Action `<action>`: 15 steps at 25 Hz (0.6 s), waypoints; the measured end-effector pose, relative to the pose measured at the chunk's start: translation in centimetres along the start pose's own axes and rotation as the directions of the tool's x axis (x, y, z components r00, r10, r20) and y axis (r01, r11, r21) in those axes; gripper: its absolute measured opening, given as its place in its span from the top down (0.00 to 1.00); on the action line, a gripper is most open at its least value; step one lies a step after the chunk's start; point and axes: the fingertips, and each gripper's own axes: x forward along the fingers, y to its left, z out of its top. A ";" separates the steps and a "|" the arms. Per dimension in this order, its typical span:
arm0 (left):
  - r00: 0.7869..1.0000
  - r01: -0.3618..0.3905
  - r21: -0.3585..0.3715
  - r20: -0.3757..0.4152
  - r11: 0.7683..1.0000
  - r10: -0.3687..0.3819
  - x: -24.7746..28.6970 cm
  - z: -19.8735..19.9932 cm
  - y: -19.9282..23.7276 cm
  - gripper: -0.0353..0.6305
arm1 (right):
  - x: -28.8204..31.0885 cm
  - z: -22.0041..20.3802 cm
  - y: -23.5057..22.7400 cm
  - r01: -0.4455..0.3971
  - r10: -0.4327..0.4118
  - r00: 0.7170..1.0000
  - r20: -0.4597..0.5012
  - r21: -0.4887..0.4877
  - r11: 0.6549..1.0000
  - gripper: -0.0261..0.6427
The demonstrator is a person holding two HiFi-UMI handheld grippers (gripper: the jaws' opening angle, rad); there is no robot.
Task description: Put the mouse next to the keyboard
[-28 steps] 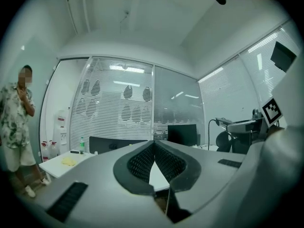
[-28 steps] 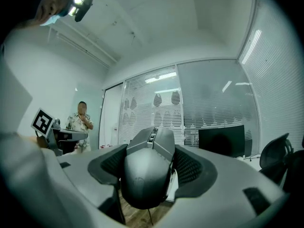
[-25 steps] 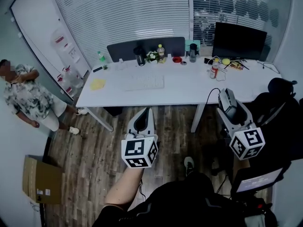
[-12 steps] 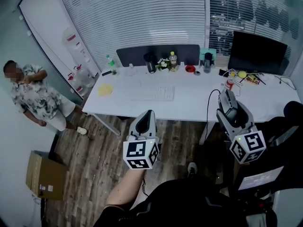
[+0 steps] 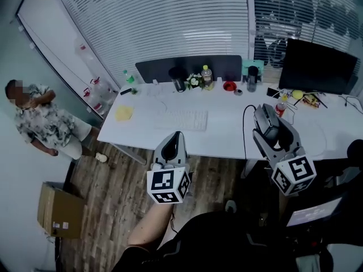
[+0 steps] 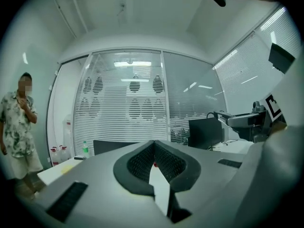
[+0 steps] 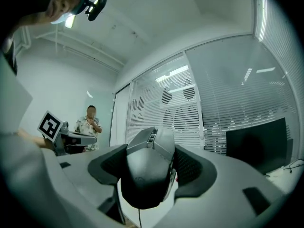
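Centre right, the right gripper [image 5: 265, 118] clamps the wired mouse [image 7: 145, 175] by its sides, seemingly light, rigid and slick; the left gripper [image 6: 153, 146] is closed on nothing.

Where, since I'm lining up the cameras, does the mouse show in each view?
Head view: mouse right of centre, gripped by the right tongs.
Left gripper view: too small to tell from the right tongs, mid-right.
Right gripper view: mouse dead centre between the tongs.
Shared landmark: black monitor, in all three.
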 end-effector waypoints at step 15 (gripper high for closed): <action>1.000 0.016 -0.037 0.004 0.999 -0.016 9.4 0.9 -2.4 0.90 | 5.3 0.0 -7.1 -0.054 0.054 0.998 0.010 -0.024 0.998 0.51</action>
